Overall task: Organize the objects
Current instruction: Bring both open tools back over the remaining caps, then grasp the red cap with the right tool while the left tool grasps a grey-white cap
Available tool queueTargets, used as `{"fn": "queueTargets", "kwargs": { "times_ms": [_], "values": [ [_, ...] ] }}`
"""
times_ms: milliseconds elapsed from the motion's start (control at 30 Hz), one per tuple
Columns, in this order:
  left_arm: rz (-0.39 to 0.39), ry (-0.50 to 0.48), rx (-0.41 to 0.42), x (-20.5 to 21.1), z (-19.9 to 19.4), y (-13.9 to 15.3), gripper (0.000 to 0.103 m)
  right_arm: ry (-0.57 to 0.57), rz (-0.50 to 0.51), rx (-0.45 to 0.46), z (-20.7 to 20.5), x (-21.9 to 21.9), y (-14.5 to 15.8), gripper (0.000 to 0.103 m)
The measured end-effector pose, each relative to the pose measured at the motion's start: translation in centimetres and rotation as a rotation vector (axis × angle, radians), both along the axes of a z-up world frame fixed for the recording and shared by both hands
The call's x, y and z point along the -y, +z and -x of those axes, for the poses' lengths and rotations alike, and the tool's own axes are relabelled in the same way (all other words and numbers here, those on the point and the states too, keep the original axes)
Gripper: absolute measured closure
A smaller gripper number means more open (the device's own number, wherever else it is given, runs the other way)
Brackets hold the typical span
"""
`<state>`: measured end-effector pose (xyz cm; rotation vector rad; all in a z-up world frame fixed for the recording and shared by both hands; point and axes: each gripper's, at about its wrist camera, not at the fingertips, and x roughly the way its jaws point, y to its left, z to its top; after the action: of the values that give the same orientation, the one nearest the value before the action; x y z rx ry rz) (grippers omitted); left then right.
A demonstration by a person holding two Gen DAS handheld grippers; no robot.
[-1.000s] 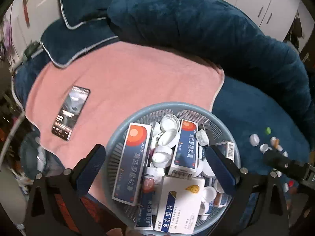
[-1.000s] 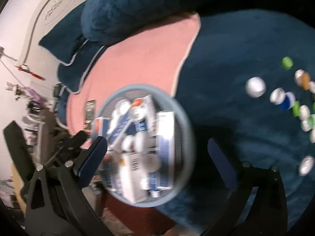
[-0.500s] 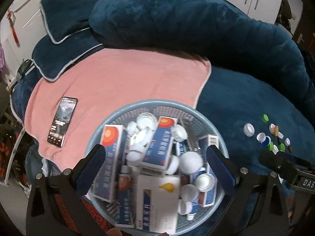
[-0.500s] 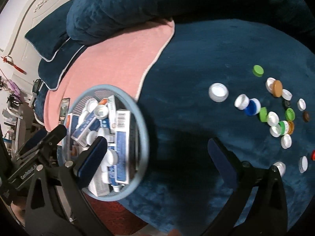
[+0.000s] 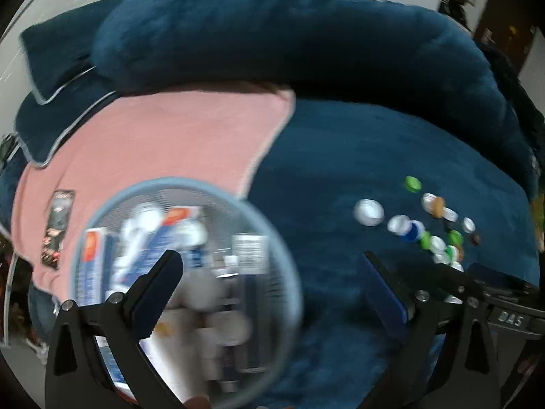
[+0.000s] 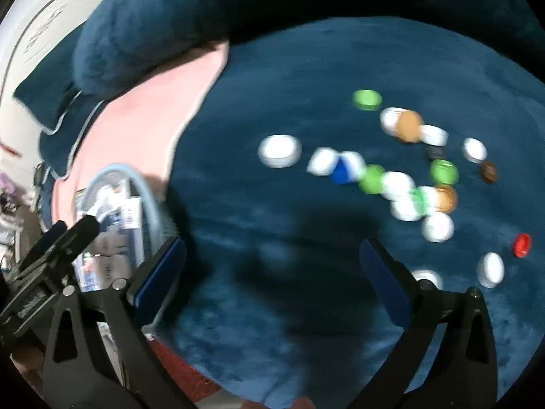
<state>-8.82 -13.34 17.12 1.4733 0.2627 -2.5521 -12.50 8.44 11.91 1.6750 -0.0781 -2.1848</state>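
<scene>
A round grey-blue basket [image 5: 272, 235] full of medicine boxes and white caps sits at the edge of the pink towel [image 5: 163, 143], seen blurred in the left wrist view and at the left as the basket [image 6: 150, 201] in the right wrist view. Several loose bottle caps, white [image 6: 279, 150], green [image 6: 367, 99], orange [image 6: 408, 126], blue [image 6: 342, 172] and red [image 6: 522, 244], lie scattered on the dark blue blanket [image 6: 306, 102]. My left gripper [image 5: 272, 274] is open, its left finger over the basket. My right gripper [image 6: 272, 262] is open over bare blanket, short of the caps.
A phone [image 5: 58, 228] lies on the towel's left side. A thick blue rolled duvet [image 5: 272, 34] runs along the back, with a piped cushion [image 5: 58, 54] at far left. The right gripper's body [image 5: 504, 303] shows at the left wrist view's right edge.
Both views have swung to the right: the basket has slid leftward in both frames and the loose caps now loom larger and nearer the right gripper. Both grippers stay open.
</scene>
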Motion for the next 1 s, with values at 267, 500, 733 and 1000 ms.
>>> {"fn": "queueTargets", "kwargs": {
  "times_ms": [267,500,733,1000],
  "values": [
    [-0.021,-0.186,0.019,-9.5,3.0,-1.7,0.001,-0.236,-0.159,-0.018,2.5,-12.6,-1.9,0.000],
    [-0.013,-0.258,0.047,-12.1,3.8,-2.8,0.001,-0.542,-0.105,0.063,3.6,-25.0,-5.1,0.000],
    [-0.017,-0.238,0.079,-11.9,4.3,-3.9,0.001,-0.591,-0.116,0.154,3.8,-27.8,-7.5,0.019],
    [-0.036,-0.285,0.095,-13.7,4.1,-4.7,0.001,-0.548,-0.138,0.159,4.1,-27.2,-7.0,0.073]
  ]
}}
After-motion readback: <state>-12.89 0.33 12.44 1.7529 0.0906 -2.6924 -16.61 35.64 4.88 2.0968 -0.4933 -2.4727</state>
